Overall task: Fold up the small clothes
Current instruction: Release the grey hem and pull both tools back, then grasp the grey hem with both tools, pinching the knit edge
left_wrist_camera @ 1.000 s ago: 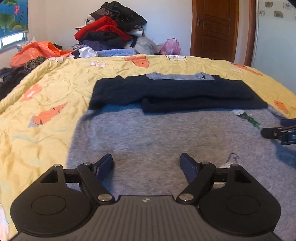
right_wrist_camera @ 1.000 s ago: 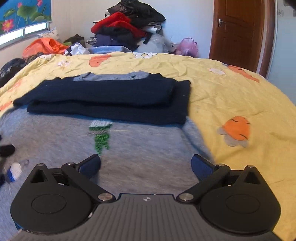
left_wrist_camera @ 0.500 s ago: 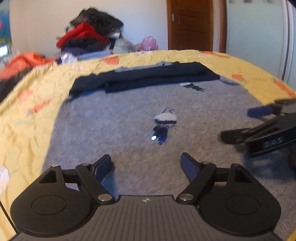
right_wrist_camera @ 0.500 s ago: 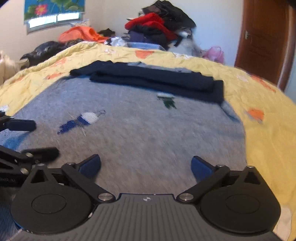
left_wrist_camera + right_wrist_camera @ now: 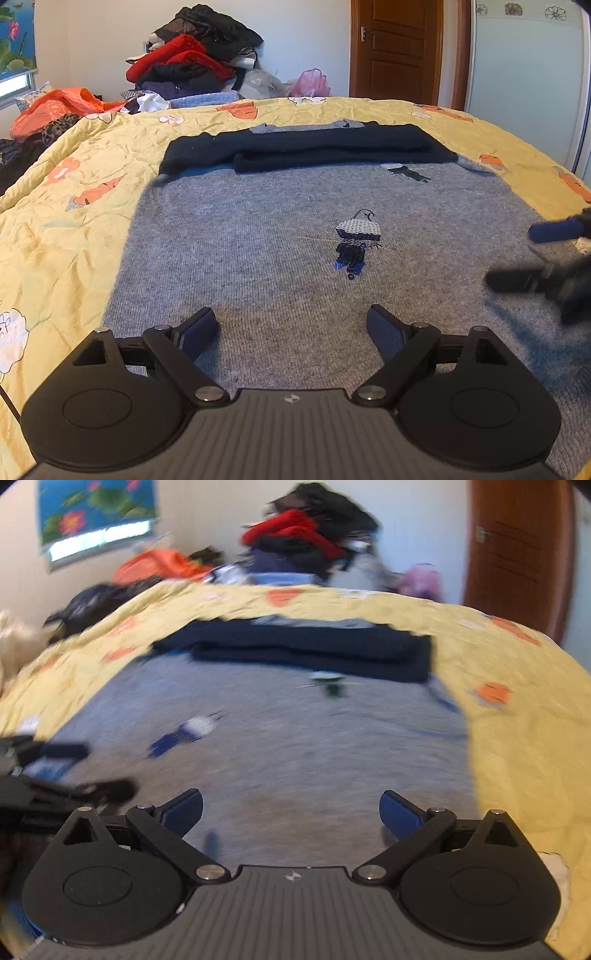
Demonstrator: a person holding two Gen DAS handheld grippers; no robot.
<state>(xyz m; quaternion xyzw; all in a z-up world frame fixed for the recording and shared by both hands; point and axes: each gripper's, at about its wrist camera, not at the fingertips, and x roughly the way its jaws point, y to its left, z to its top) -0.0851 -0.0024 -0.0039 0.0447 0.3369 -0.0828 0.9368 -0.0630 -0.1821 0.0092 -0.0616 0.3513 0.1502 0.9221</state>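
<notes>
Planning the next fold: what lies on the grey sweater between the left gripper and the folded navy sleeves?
Only a sequinned bird motif on the grey sweater; otherwise bare knit, clearest in the left wrist view.

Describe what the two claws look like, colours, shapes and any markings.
Both match. The left claw has a black ribbed body bearing a small white emblem, two rounded black housings with recessed discs, black link arms on silver rivets, and blue pads on its fingers. The right claw is built the same. No cables or sleeves show.
</notes>
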